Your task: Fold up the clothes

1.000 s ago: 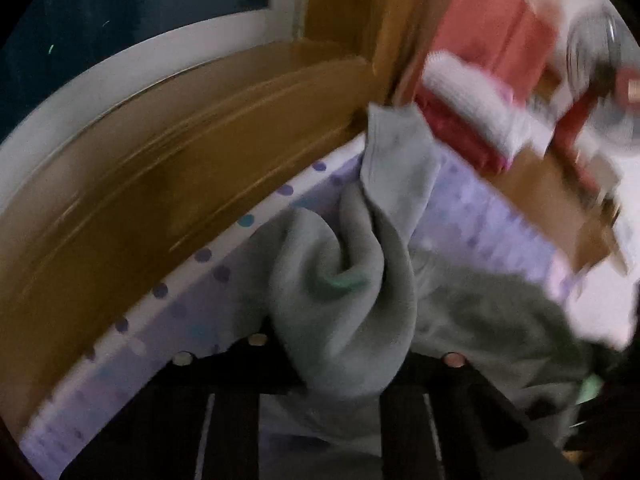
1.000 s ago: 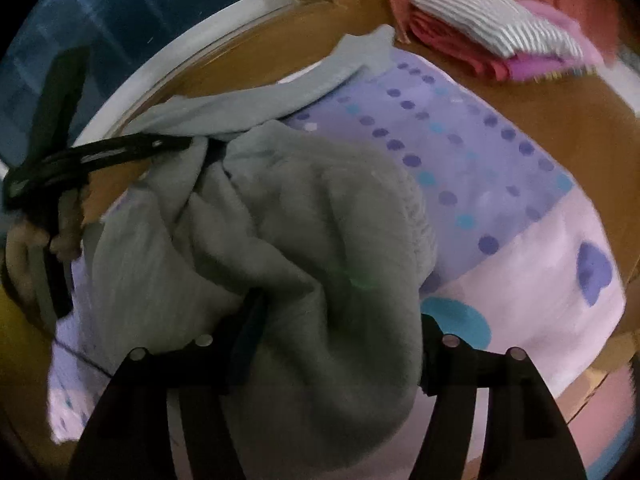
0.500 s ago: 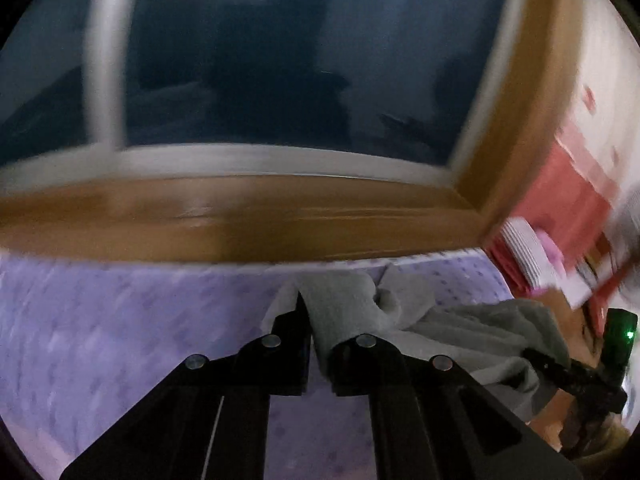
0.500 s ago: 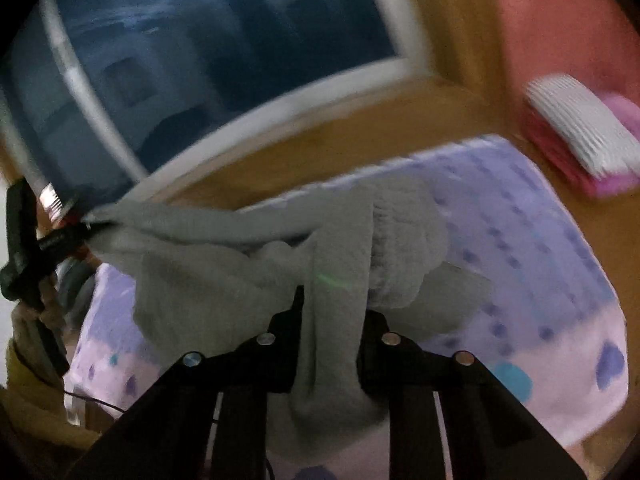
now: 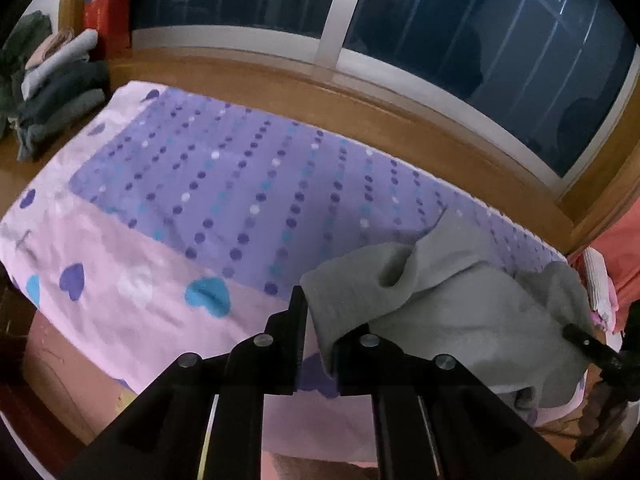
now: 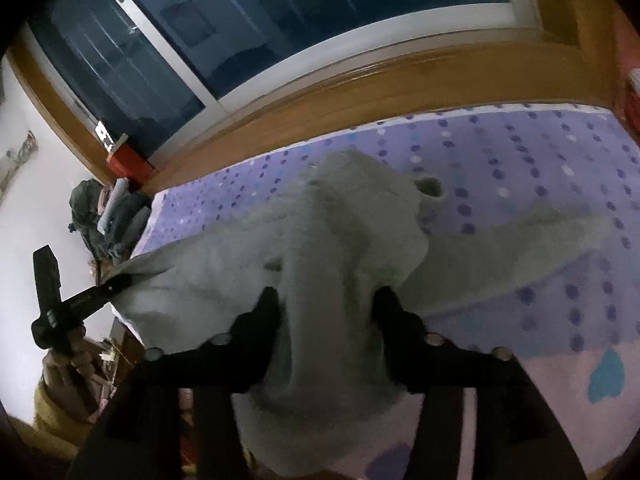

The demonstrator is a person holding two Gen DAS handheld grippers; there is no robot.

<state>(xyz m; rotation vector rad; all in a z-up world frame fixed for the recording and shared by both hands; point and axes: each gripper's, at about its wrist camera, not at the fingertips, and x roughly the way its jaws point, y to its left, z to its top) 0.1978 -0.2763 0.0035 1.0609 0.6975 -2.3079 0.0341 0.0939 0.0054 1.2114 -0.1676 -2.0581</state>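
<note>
The left gripper (image 5: pixel 318 320) has its jaws closed on one edge of the grey garment (image 5: pixel 452 300), which hangs stretched between the two tools above the right part of the bed (image 5: pixel 132 248), over the purple dotted sheet. The right gripper (image 6: pixel 325 304) has just been opening its jaws; a thick fold of the same garment (image 6: pixel 320 248) still lies between them and fills the gap, though whether the pads press on it cannot be told. At the bed's far left corner, a pile of folded clothes (image 5: pixel 60 88) rests on the wooden ledge (image 5: pixel 360 100) under the dark window (image 5: pixel 480 28).
</note>
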